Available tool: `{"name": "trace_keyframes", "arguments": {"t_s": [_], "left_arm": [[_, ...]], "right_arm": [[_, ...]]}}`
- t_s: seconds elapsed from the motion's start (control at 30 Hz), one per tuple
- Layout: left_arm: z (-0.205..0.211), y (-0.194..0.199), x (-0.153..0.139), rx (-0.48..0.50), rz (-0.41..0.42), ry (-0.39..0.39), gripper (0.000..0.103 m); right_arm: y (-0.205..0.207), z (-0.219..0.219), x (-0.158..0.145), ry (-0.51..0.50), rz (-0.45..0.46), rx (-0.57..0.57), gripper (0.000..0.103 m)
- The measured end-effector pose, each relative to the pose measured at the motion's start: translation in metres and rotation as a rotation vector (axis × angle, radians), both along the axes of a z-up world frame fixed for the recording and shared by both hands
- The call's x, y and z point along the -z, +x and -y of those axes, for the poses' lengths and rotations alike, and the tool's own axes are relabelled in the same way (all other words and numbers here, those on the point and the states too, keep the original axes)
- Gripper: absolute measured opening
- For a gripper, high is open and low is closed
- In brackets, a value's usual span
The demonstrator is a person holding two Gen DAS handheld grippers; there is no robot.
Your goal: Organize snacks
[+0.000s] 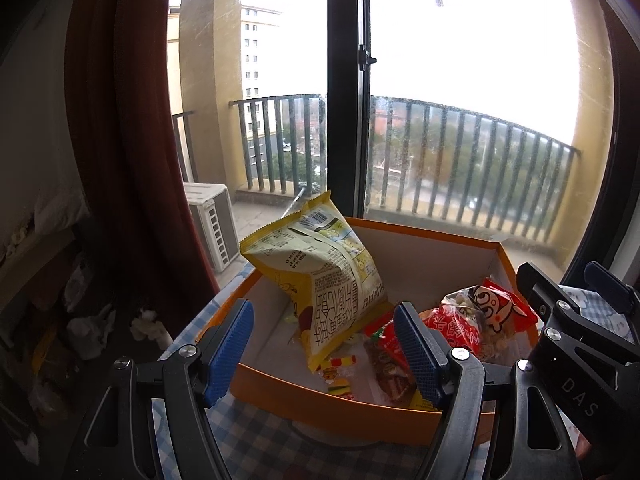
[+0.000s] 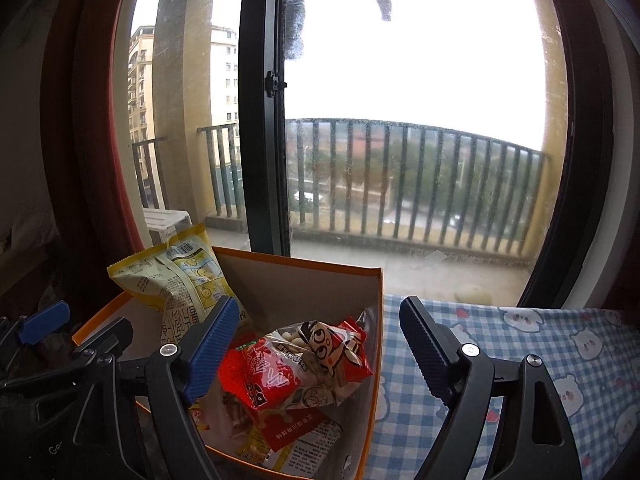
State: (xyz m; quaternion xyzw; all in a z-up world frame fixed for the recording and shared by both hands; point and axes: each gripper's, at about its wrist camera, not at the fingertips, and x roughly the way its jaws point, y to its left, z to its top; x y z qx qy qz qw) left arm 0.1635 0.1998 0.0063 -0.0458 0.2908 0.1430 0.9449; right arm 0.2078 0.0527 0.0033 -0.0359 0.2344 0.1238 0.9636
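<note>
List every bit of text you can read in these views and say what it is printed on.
"DAS": on the right gripper body, left wrist view.
Yellow snack bag: Korean print and barcode, too small and distorted to read.
Red snack bag: large characters, not legible.

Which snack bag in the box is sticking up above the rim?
The yellow bag, leaning at the box's left end, its top poking over the rim. The red bag lies low inside.
</note>
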Motion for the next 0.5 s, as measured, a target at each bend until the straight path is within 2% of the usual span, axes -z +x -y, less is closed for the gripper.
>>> {"name": "trace_keyframes", "arguments": {"t_s": [0.17, 0.33, 0.5], "left_arm": [[0.011, -0.009, -0.002, 0.021, 0.008, -0.021, 0.074], [0.03, -0.023, -0.001, 0.056, 0.003, -0.046, 0.074], [0.054, -0.038, -0.001, 0.094, 0.0, -0.032, 0.074]], "right_arm": [[-0.015, 0.016, 0.0, 0.0, -0.014, 0.023, 0.092], [-0.038, 0.032, -0.004, -0.03, 0.002, 0.075, 0.093], [-0.06, 0.057, -0.003, -0.028, 0.007, 0.116, 0.093]]}}
